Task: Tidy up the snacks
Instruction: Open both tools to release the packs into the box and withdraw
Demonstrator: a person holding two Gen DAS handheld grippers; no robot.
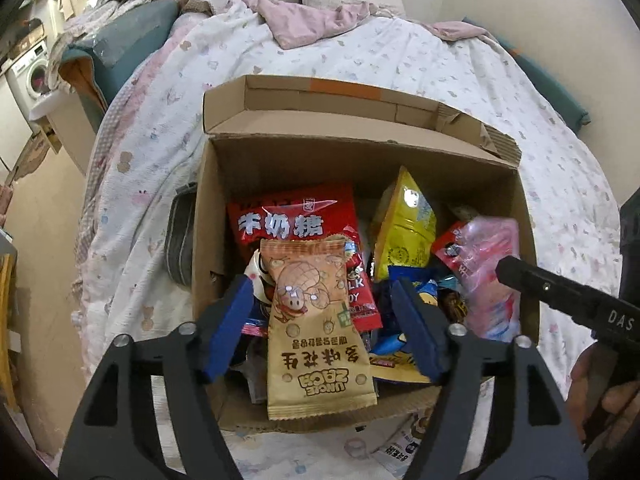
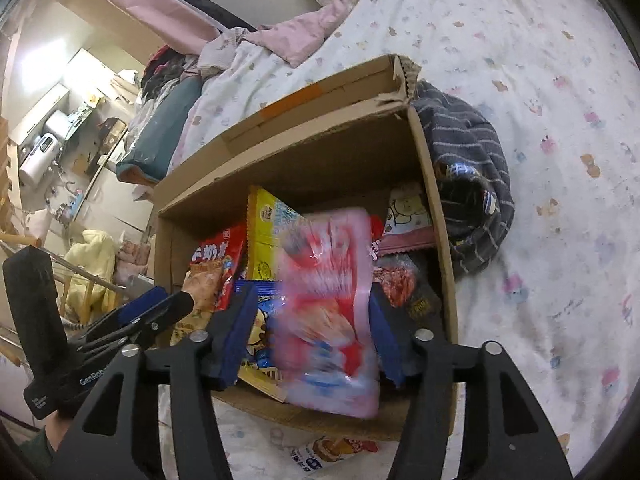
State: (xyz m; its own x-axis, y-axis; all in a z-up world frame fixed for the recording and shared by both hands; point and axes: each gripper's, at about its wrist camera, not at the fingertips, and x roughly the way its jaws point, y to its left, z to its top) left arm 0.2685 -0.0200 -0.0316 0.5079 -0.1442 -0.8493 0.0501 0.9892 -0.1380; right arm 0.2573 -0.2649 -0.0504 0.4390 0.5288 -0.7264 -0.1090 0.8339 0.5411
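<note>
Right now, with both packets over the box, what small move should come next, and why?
Probably lift both tongs straight up and away. The left tongs stand open around the tan peanut packet, the right tongs around the blurred pink packet; both packets appear released into the cardboard box.

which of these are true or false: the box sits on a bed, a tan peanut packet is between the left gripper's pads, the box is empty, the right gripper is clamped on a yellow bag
1. The box sits on a bed. True.
2. A tan peanut packet lies between the pads of the left gripper. True; the pads stand clear of it.
3. The box is empty. False: it holds many snack packets.
4. The right gripper is clamped on a yellow bag. False: a blurred pink packet is between its open jaws, and the yellow bag stands further back.
</note>
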